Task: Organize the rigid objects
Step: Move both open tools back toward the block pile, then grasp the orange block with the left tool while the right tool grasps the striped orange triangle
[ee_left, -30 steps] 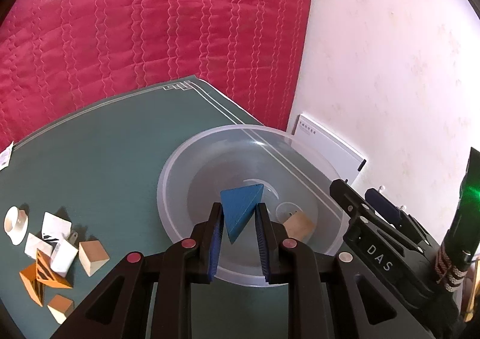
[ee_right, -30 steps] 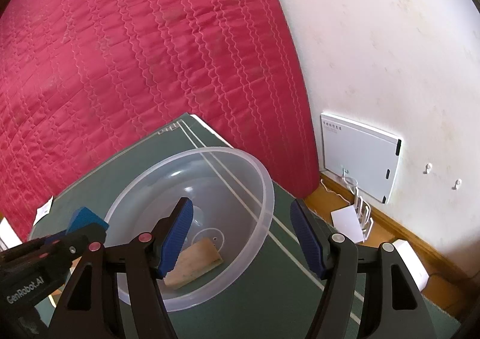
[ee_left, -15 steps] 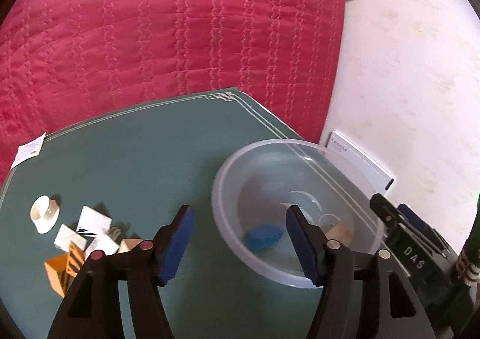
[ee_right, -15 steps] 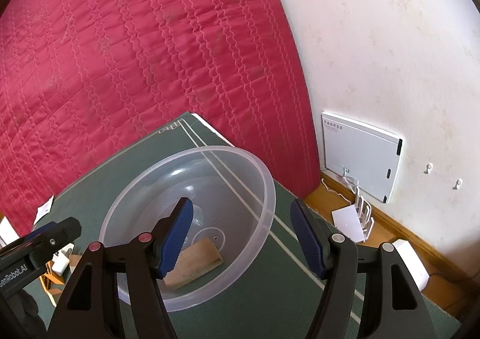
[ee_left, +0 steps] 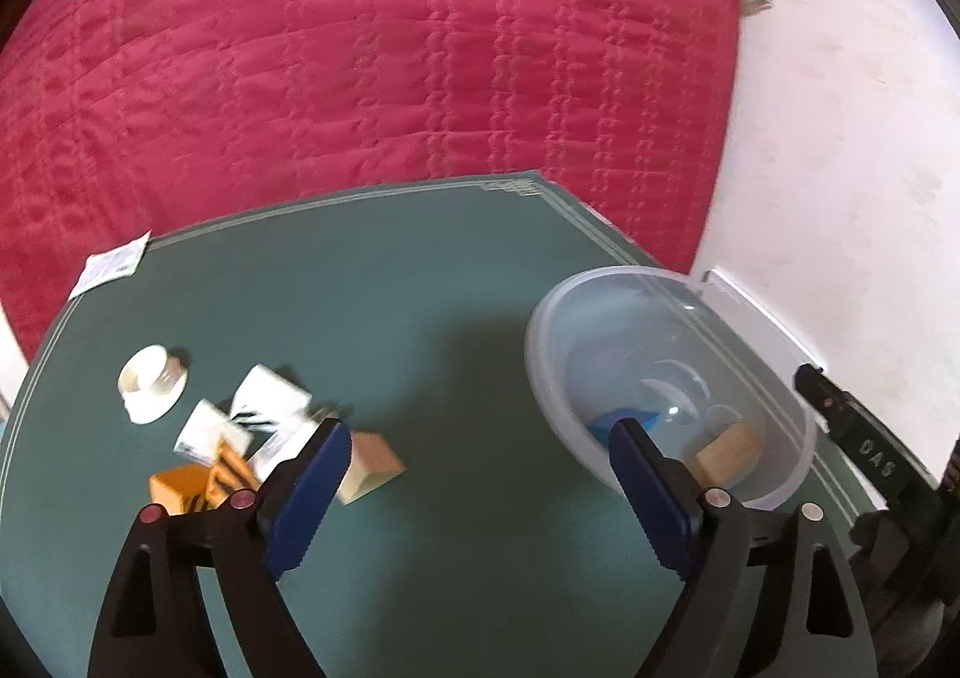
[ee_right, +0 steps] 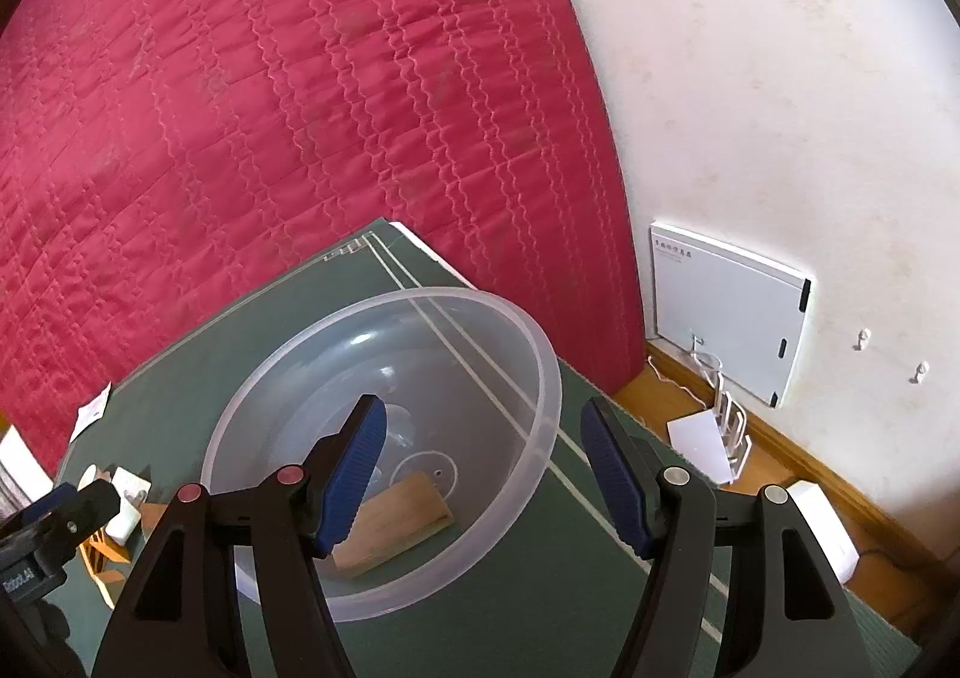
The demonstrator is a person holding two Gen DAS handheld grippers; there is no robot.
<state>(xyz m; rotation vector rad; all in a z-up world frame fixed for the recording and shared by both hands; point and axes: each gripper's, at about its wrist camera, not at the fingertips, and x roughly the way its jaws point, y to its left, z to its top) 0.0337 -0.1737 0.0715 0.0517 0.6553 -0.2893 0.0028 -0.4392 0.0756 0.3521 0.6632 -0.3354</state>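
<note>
A clear plastic bowl (ee_left: 543, 318) sits at the right of the green table; inside lie a blue wedge (ee_left: 624, 419) and a tan wooden block (ee_left: 729, 447). My left gripper (ee_left: 477, 465) hovers above the table left of the bowl, its jaws opening with nothing between them. Left of it lies a pile of loose blocks: a tan wedge (ee_left: 372, 465), white pieces (ee_left: 264, 396), orange pieces (ee_left: 180, 489). In the right wrist view my right gripper (ee_right: 483, 456) stands open over the bowl's (ee_right: 540, 372) near rim, empty, with the tan block (ee_right: 396, 522) below it.
A white round cap (ee_left: 150, 384) lies at the far left of the pile and a paper label (ee_left: 108, 264) at the table's far left corner. A red quilted cover (ee_left: 360, 48) rises behind the table. A white wall panel (ee_right: 729, 312) and floor clutter lie beyond the right edge.
My left gripper let go of the blue wedge, which now lies in the bowl, opened wide and swung left away from the bowl toward the block pile. The right gripper has not moved.
</note>
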